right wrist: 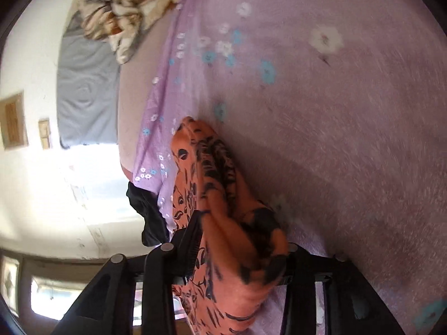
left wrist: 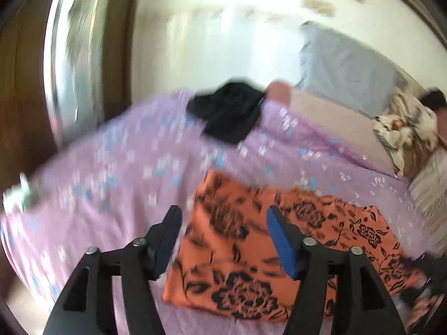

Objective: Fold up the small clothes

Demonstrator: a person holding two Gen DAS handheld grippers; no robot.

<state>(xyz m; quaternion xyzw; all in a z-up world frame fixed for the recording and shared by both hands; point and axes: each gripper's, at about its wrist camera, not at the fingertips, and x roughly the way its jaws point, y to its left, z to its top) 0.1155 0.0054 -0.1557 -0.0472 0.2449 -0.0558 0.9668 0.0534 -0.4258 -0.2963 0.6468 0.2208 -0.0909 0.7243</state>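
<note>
While our left hand-held gripper (left wrist: 222,241) hangs wide open with nothing in it, we see the orange cloth with black flowers (left wrist: 251,254) lying flat on the purple bed cover with small flowers (left wrist: 117,162), low in the middle of the left wrist view. Our right hand-held gripper (right wrist: 237,254) is pinched tight on a bunch of that orange cloth, low in the middle of its view. A black piece of clothing (left wrist: 227,113) lies farther up the bed.

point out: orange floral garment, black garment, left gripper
orange floral garment (left wrist: 251,256): left wrist view, on its flat middle.
black garment (left wrist: 229,111): left wrist view, centre of the pile.
left gripper (left wrist: 223,240): left wrist view, midway between its open fingertips.
</note>
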